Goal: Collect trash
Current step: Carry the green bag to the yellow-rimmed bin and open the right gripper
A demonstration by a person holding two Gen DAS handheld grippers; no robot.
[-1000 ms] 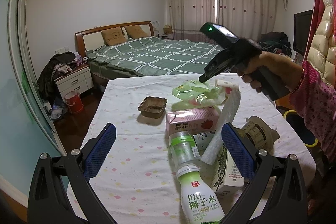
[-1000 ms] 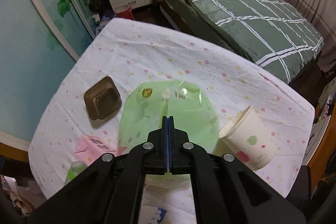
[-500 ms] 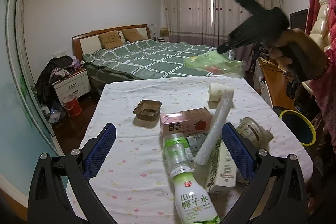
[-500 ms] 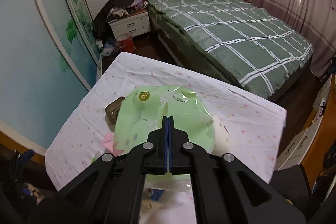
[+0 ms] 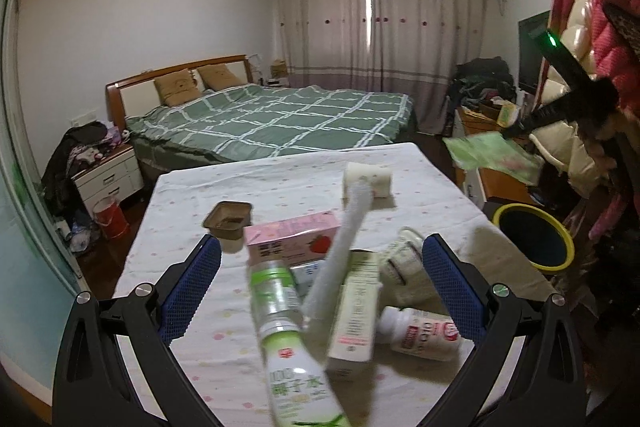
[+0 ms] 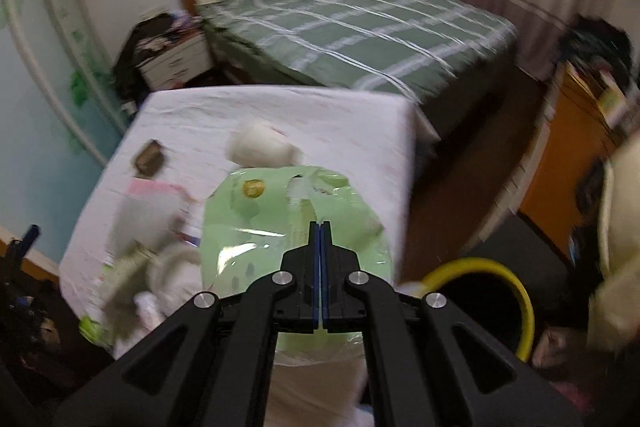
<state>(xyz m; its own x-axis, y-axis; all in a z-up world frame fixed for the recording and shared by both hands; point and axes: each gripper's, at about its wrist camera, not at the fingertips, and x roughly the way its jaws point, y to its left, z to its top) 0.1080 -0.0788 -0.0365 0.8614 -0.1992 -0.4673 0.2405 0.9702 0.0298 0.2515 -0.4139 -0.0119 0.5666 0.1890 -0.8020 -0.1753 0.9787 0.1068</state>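
Observation:
My right gripper (image 6: 320, 227) is shut on a green plastic bag (image 6: 272, 223) and holds it in the air past the table's right edge, above and left of a black bin with a yellow rim (image 6: 480, 291). In the left wrist view the bag (image 5: 492, 155) hangs above the bin (image 5: 532, 239). My left gripper (image 5: 320, 279) is open and empty over a heap of trash on the table (image 5: 192, 195): a coconut-water bottle (image 5: 288, 339), a pink carton (image 5: 292, 239), a white carton (image 5: 356, 307), a yoghurt bottle (image 5: 420, 333) and a foam sleeve (image 5: 340, 247).
A brown tray (image 5: 230, 215) and a paper cup on its side (image 5: 368, 179) lie further back on the table. A green bed (image 5: 272, 119) stands behind it, a nightstand (image 5: 108, 175) at the left, an orange cabinet (image 5: 504, 179) at the right.
My right gripper has carried the green bag rightwards off the table to above the bin. The left gripper has shifted a little over the trash heap and stays open.

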